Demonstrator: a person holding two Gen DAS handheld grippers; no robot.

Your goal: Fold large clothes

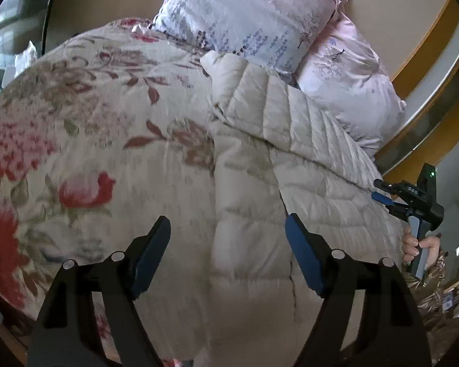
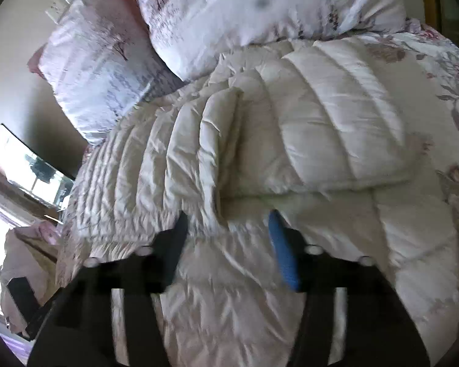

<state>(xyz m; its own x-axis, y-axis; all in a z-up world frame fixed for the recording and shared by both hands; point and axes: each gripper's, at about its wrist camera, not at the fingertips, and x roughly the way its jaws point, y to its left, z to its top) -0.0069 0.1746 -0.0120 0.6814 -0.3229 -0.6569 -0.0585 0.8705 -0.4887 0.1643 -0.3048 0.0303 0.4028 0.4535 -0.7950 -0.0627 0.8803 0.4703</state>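
Observation:
A cream quilted puffer jacket (image 1: 254, 189) lies on a floral bedspread (image 1: 85, 116), one sleeve laid toward the pillows. My left gripper (image 1: 228, 229) is open and empty, just above the jacket's near part. My right gripper (image 1: 382, 191) shows at the jacket's right edge in the left wrist view, held by a hand. In the right wrist view the right gripper (image 2: 228, 223) is open above the jacket (image 2: 275, 128), where a sleeve lies folded over the body; that view is blurred.
Two pale printed pillows (image 1: 254, 12) lie at the head of the bed, touching the jacket's far end. A wooden bed frame (image 1: 428, 85) runs along the right. A bright window (image 2: 30, 168) is at the left of the right wrist view.

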